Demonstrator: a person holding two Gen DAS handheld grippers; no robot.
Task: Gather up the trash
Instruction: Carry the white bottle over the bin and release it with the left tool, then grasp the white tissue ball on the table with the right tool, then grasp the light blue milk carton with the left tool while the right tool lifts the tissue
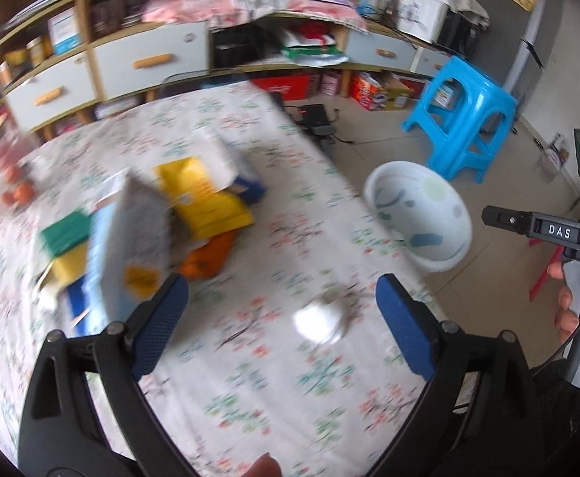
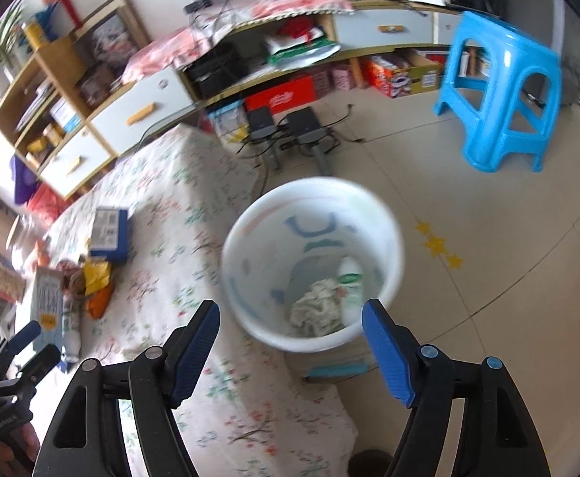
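Note:
My left gripper (image 1: 284, 318) hangs open over the floral tablecloth (image 1: 250, 377). A small white item (image 1: 321, 322), blurred, lies on the cloth between the blue pads, and neither pad touches it. A pile of packaging sits at left: a yellow bag (image 1: 202, 194), a grey-white carton (image 1: 139, 234) and an orange wrapper (image 1: 206, 258). A white bucket (image 2: 314, 262) stands off the table's edge, holding a crumpled tissue (image 2: 318, 310) and a white bottle (image 2: 349, 278). My right gripper (image 2: 290, 351) is open above the bucket's near rim, holding nothing.
A blue plastic stool (image 2: 500, 91) stands on the tiled floor beyond the bucket. Black devices with cables (image 2: 302, 127) lie near the table's far corner. Drawer cabinets (image 1: 151, 59) line the back wall. A hand (image 1: 568, 310) holds the right gripper's handle.

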